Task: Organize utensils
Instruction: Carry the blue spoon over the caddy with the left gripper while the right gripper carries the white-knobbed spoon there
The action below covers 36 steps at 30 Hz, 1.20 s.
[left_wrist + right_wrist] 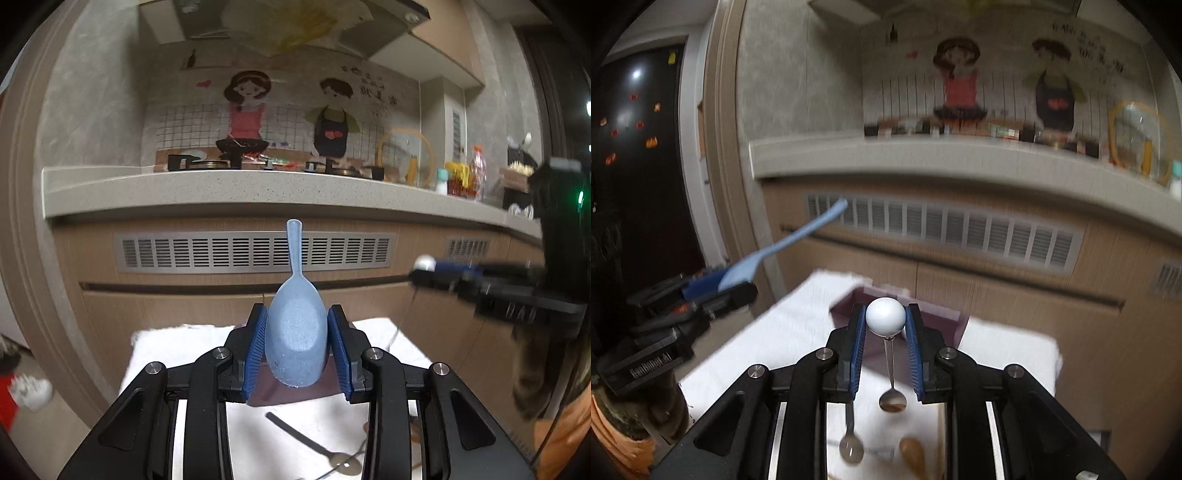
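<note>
My left gripper (297, 325) is shut on the bowl of a light blue plastic rice spoon (297, 332), its handle pointing up, held above the table; it also shows in the right wrist view (783, 247). My right gripper (886, 321) is shut on the white ball end (885, 316) of a thin metal spoon that hangs down, bowl (892, 401) at the bottom. The right gripper shows at the right of the left wrist view (428, 267). A purple box (934, 317) sits on the white cloth (775, 332) below both grippers.
On the cloth lie a metal spoon (325, 452), also in the right wrist view (851, 443), and a wooden spoon (912, 452). Behind stands a kitchen counter (221, 192) with a stove, bottles and jars. A dark doorway (639, 166) is at left.
</note>
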Each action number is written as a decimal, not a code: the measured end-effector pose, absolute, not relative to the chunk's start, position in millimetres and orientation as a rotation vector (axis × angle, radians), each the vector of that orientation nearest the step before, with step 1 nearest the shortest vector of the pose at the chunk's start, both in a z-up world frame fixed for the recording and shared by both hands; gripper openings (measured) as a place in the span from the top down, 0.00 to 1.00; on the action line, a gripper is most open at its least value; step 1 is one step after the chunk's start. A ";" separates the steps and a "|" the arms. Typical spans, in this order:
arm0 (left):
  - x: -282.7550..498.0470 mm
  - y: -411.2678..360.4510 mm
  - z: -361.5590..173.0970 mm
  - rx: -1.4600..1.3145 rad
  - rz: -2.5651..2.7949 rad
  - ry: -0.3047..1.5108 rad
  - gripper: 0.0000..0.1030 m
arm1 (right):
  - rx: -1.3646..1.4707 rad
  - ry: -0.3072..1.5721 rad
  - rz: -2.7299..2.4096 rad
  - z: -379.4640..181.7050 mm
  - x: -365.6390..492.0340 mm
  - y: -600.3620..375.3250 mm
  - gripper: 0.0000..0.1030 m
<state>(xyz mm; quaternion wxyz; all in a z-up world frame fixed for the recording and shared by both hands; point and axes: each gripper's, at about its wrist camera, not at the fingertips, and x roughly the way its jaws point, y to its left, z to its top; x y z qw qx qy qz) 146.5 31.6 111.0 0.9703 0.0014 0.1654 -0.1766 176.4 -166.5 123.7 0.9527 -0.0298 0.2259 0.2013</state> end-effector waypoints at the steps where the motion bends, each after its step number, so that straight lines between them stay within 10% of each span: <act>1: 154.2 31.0 116.2 0.021 -0.367 0.378 0.66 | -0.062 0.443 0.405 133.4 178.8 -167.2 0.80; 9: 213.6 43.7 151.6 0.005 -0.437 0.766 0.66 | -0.092 0.430 0.381 160.5 203.9 -172.4 0.80; 22: 233.9 19.2 146.0 0.048 -0.487 0.682 0.83 | 0.013 0.472 0.362 151.6 247.7 -178.5 0.80; 36: 141.6 -44.2 -42.8 0.456 -0.927 1.094 0.49 | -0.014 0.631 0.369 93.1 218.9 -193.4 0.81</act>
